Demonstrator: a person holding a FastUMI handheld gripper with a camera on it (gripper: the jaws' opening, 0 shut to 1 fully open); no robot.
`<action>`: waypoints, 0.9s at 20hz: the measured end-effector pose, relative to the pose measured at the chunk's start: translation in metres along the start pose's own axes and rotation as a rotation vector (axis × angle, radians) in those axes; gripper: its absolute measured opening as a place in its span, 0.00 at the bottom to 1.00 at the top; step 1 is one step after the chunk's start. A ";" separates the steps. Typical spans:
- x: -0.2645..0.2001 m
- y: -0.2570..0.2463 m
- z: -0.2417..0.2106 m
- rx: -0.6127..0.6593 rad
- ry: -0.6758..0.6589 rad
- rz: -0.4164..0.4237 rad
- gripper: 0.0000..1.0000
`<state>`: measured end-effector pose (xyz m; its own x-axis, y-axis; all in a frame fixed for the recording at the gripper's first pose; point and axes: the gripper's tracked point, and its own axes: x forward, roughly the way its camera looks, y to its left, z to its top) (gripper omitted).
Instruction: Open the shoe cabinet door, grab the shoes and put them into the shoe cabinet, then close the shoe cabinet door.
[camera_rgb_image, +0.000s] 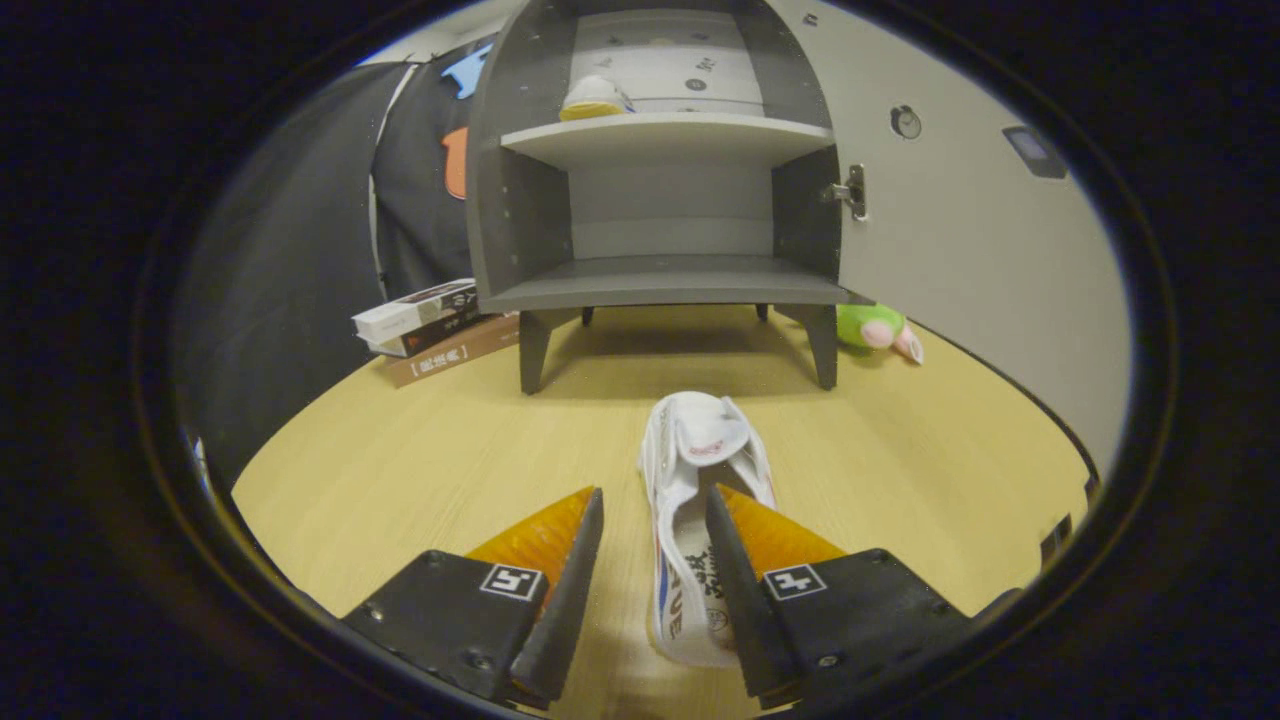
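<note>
Your claw (655, 515) is open, its two fingers spread with a clear gap between them, gripping nothing. A white shoe (695, 500) lies on the wooden bench (400, 470) with its heel end down between the fingers and its toe pointing away toward the cabinet; it sits closer to your right finger (735, 560), whose inner edge overlaps the shoe's side in this view, though you cannot tell whether they actually touch. The left finger (570, 560) stands apart from it. Beyond the shoe, the grey shoe cabinet (665, 280) stands on short legs with its door (960, 250) swung open to the right, the hinge (852, 190) visible on the door's inner edge. The lower compartment holds nothing you can see; on the upper shelf (665, 135) rests a second shoe (593, 98), white with a yellow sole. To the cabinet's left, a stack of books (435, 325) lies on the bench against the booth wall. A green and pink plush toy (878, 328) lies just beside the right front leg, below the open door.
</note>
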<state>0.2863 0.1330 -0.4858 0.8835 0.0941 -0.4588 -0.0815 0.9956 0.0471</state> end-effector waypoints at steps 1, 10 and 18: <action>0.007 -0.005 0.002 0.014 -0.001 -0.010 0.54; -0.012 -0.012 0.024 -0.004 -0.104 -0.003 0.04; -0.109 -0.006 0.092 -0.044 -0.288 0.024 0.04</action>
<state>0.2329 0.1161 -0.3549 0.9752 0.1188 -0.1868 -0.1182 0.9929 0.0139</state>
